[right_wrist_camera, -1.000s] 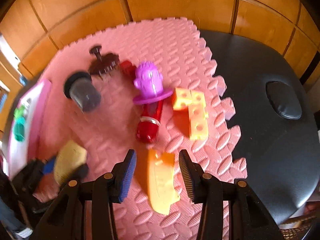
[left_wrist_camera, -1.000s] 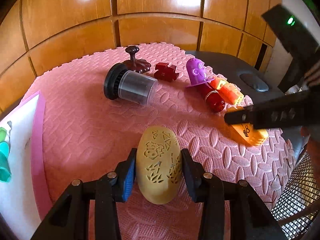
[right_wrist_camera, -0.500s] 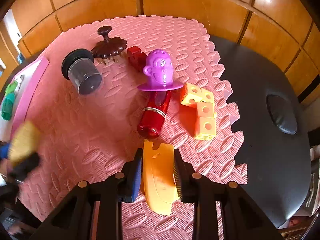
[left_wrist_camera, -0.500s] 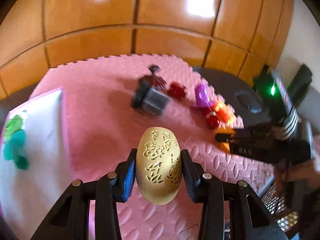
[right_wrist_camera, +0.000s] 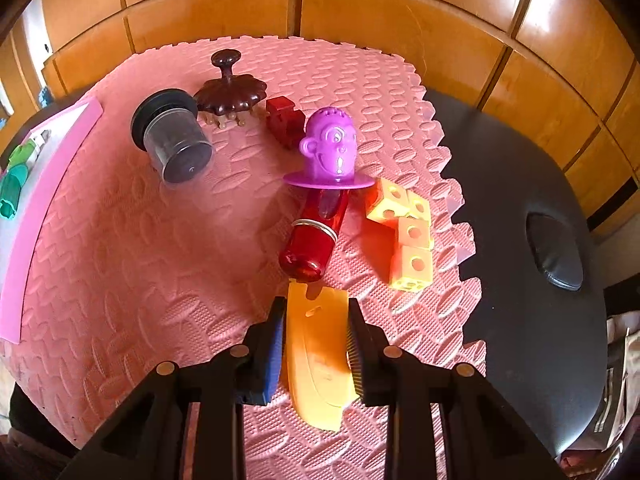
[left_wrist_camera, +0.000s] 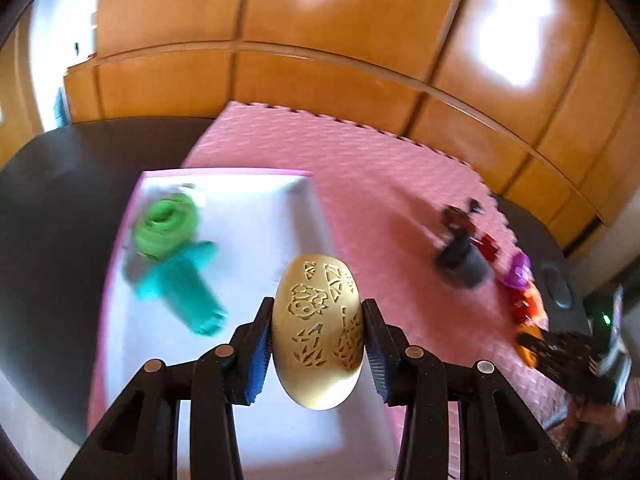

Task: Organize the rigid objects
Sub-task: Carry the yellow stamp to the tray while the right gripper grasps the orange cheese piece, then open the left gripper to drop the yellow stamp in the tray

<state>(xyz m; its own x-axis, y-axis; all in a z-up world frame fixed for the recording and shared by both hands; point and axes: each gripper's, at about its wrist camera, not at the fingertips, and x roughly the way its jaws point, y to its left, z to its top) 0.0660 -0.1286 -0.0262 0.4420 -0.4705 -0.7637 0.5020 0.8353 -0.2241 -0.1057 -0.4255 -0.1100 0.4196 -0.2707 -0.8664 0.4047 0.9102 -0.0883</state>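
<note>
Carved yellow egg (left_wrist_camera: 318, 332) sits clamped in left gripper (left_wrist_camera: 318, 350) above white tray (left_wrist_camera: 256, 216).

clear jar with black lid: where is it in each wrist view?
Left wrist: the jar is blurred, right of centre on the pink mat.
Right wrist: the jar is upper left, lying on its side.
Shared landmark: the purple monkey-head toy, to the jar's right in both.
</note>
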